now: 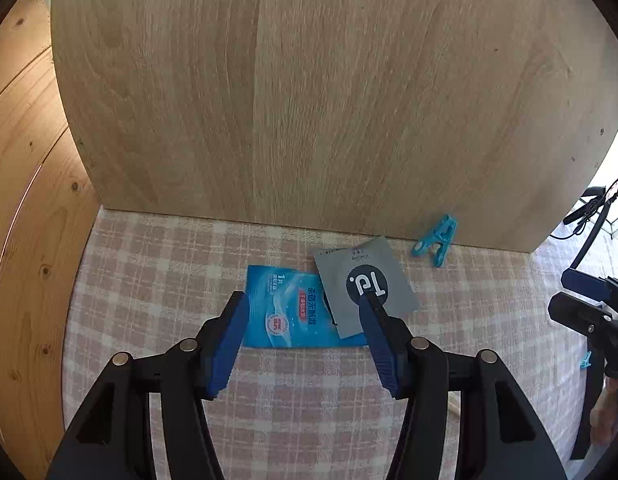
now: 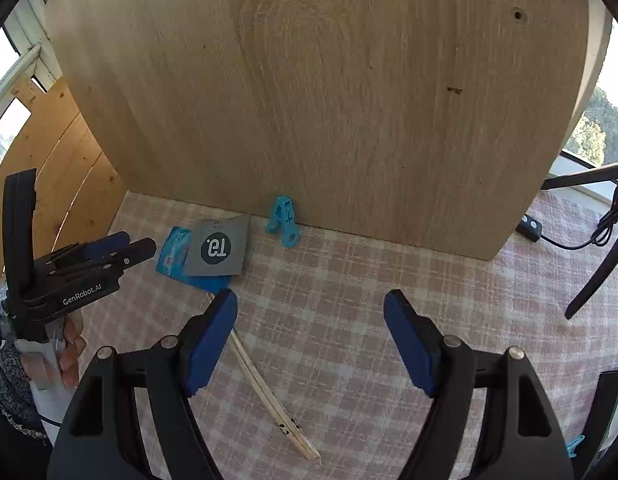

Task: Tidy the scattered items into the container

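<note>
A blue wipe packet (image 1: 285,312) lies flat on the checked cloth, with a grey sachet (image 1: 365,284) overlapping its right edge. My left gripper (image 1: 303,304) is open and hovers just above both, its fingers straddling them. A turquoise clothes peg (image 1: 435,240) lies against the wooden board. In the right wrist view the packet (image 2: 173,258), the sachet (image 2: 219,250) and the peg (image 2: 284,220) lie ahead to the left. My right gripper (image 2: 309,300) is open and empty over the cloth. A pair of wooden chopsticks (image 2: 269,392) lies below its left finger. No container shows.
A tall wooden board (image 1: 329,100) stands upright at the back of the pink checked cloth (image 2: 329,320). Pine wall planks (image 1: 25,200) are at the left. A black cable with a switch (image 2: 533,224) lies far right. Another turquoise peg (image 2: 574,446) peeks in at the lower right.
</note>
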Available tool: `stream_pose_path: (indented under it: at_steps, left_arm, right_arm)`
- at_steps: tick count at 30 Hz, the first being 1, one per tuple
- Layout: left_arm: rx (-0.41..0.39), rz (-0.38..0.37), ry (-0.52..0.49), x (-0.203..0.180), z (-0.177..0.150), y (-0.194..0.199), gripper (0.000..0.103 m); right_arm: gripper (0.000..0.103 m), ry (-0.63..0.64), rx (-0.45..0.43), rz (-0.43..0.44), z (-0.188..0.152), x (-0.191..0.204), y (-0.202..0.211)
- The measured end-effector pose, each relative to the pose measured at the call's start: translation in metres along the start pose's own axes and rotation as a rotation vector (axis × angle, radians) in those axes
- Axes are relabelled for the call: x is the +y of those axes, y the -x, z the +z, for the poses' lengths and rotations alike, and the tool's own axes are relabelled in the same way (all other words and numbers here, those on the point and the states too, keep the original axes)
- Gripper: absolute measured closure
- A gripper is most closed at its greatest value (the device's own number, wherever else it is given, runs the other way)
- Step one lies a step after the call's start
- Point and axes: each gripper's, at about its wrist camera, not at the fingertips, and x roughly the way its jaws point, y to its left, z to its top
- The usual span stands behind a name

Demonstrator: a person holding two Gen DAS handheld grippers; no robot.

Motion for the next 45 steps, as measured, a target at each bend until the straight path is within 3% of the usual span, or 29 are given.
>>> stream_pose_path:
  at_steps: [3,5,8,13,21,23,28,38,45]
  left_arm:
    - [0.003,-0.023,0.014,0.004,0.012,-0.020,0.050]
    - [0.007,-0.020,0.007,0.003,0.017,-0.033,0.055]
    - [0.001,-0.047,0.032,0.005,0.020,-0.045,0.058]
    - [0.001,-0.063,0.031,-0.001,0.021,-0.058,0.061]
    - [0.012,-0.069,0.011,-0.016,0.017,-0.075,0.064]
    - [0.014,-0.073,0.002,-0.018,0.016,-0.078,0.064]
    - [0.028,-0.090,-0.026,-0.024,0.009,-0.076,0.067]
    - [0.084,-0.178,-0.090,-0.045,-0.053,-0.049,0.075]
    - [0.093,-0.171,-0.160,-0.073,-0.118,-0.018,0.074]
  right_arm:
    - [0.038,-0.003,0.006,-0.002,0.016,0.013,-0.030]
    - [0.051,-0.010,0.019,-0.005,0.024,0.020,-0.049]
    - [0.059,-0.032,0.030,-0.011,0.032,0.024,-0.071]
    - [0.067,-0.078,0.056,-0.020,0.034,0.027,-0.095]
    - [0.072,-0.143,0.042,-0.016,0.039,0.031,-0.110]
    - [0.078,-0.160,0.048,-0.013,0.037,0.032,-0.115]
    - [0.078,-0.106,0.047,-0.036,0.030,0.043,-0.114]
    - [0.078,0.055,0.147,-0.020,-0.020,0.061,-0.091]
    - [0.078,0.095,0.189,-0.009,-0.079,0.049,-0.056]
